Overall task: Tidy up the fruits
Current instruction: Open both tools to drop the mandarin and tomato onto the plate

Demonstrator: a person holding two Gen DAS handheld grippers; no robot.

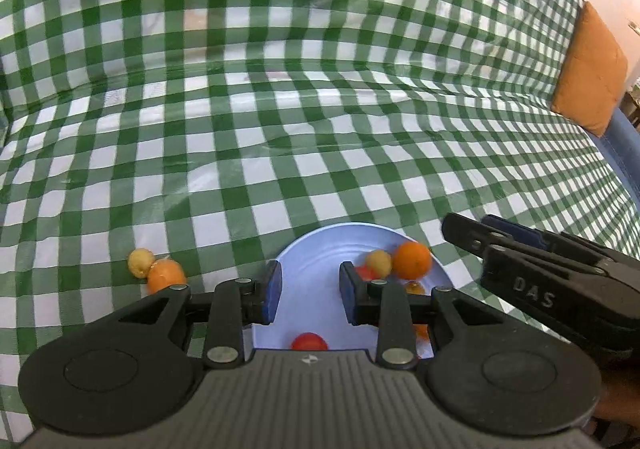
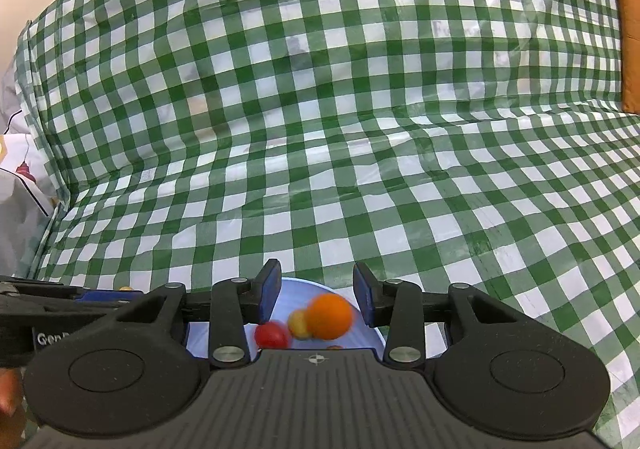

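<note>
Between our left gripper's (image 1: 310,291) blue pads (image 1: 273,291) we see only bare plate; the jaws stand narrowly apart, holding nothing, tilted down over the pale blue plate (image 1: 320,245). Our right gripper (image 2: 316,295) also gapes narrowly and empty, above an orange (image 2: 329,316), a yellow fruit (image 2: 298,323) and a red tomato (image 2: 272,335) on that plate. Its side reads "DAS" (image 1: 534,291); the left's shows "Gen". Two more round fruits, one yellow (image 1: 140,262) and one orange (image 1: 166,275), touch on the green checked cloth (image 1: 320,109), left of the plate.
</note>
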